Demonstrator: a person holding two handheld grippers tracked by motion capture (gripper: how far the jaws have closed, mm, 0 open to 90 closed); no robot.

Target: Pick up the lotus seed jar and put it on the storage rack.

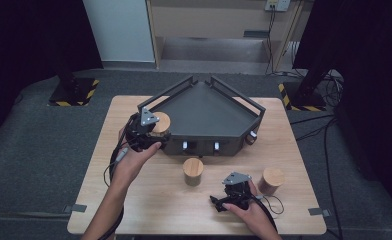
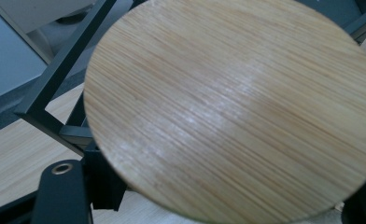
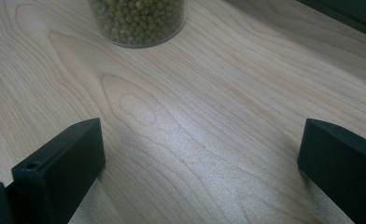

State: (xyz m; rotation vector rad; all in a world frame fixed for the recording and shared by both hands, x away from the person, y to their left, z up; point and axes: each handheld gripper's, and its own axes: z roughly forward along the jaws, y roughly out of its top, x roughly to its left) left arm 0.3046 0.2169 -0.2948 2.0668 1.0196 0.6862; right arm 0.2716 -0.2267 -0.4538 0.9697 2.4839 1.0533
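Left gripper (image 1: 151, 131) clamps a bamboo-lidded jar (image 1: 160, 124) at the dark tray's (image 1: 206, 107) left corner in the high view; right gripper (image 1: 234, 192) rests on the table (image 1: 149, 200). Left gripper view: bamboo lid (image 2: 232, 107) up close. Right gripper view: jaws wide apart, empty, before a jar of green beans (image 3: 139, 18).

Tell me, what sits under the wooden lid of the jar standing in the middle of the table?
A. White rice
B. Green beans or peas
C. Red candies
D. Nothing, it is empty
B: the right gripper view looks at the jar across the table, and its clear wall shows small round green beans packed inside; the high view shows the same jar with its wooden lid.
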